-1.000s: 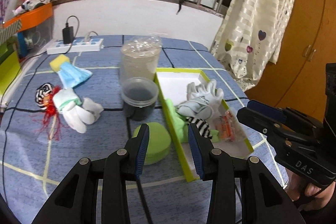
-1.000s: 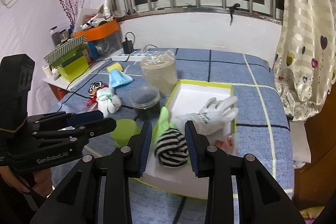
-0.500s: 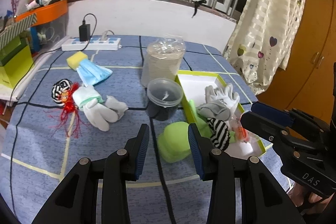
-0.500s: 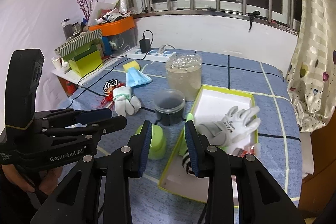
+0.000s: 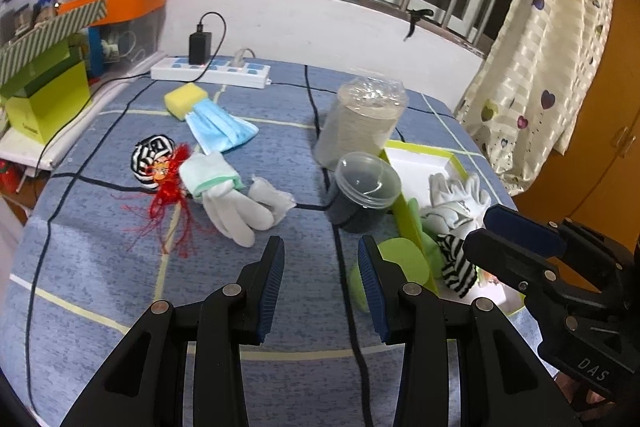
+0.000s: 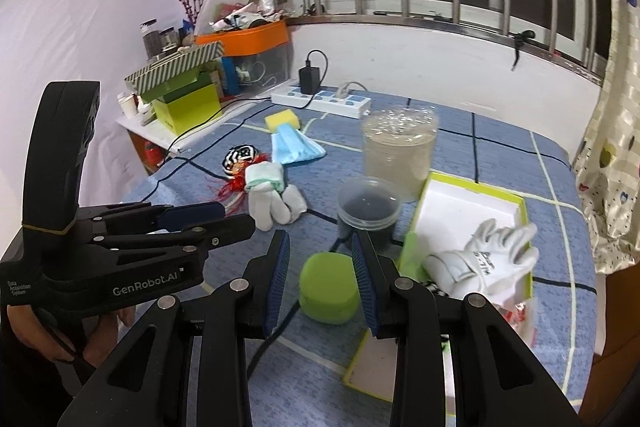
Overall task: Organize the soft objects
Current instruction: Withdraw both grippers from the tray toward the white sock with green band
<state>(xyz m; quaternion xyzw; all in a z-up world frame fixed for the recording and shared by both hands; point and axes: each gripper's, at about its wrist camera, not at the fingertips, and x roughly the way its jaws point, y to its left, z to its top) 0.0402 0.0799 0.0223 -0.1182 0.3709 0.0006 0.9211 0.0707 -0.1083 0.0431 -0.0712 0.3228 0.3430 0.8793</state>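
My left gripper (image 5: 321,269) is open and empty above the blue checked cloth, just in front of a white sock bundle (image 5: 240,213). A striped ball (image 5: 150,159) with a red tassel (image 5: 168,205) lies left of the bundle. Beyond them are a blue face mask (image 5: 220,127) and a yellow sponge (image 5: 184,99). My right gripper (image 6: 320,261) is open, hanging above a green sponge (image 6: 328,287) that lies on the cloth. The lime tray (image 6: 472,203) holds a white glove (image 6: 488,255); a striped sock (image 5: 458,263) lies at its near end.
A dark lidded cup (image 5: 360,195) and a clear jar (image 5: 362,123) stand beside the tray's left wall. A power strip (image 5: 210,73) with a charger and cable lies at the far edge. Boxes (image 6: 188,103) crowd a shelf on the left; a curtain (image 5: 540,59) hangs on the right.
Both grippers have moved left, away from the tray. The right one was over the striped sock and now hangs over the green sponge. Jaws have kept the same width.
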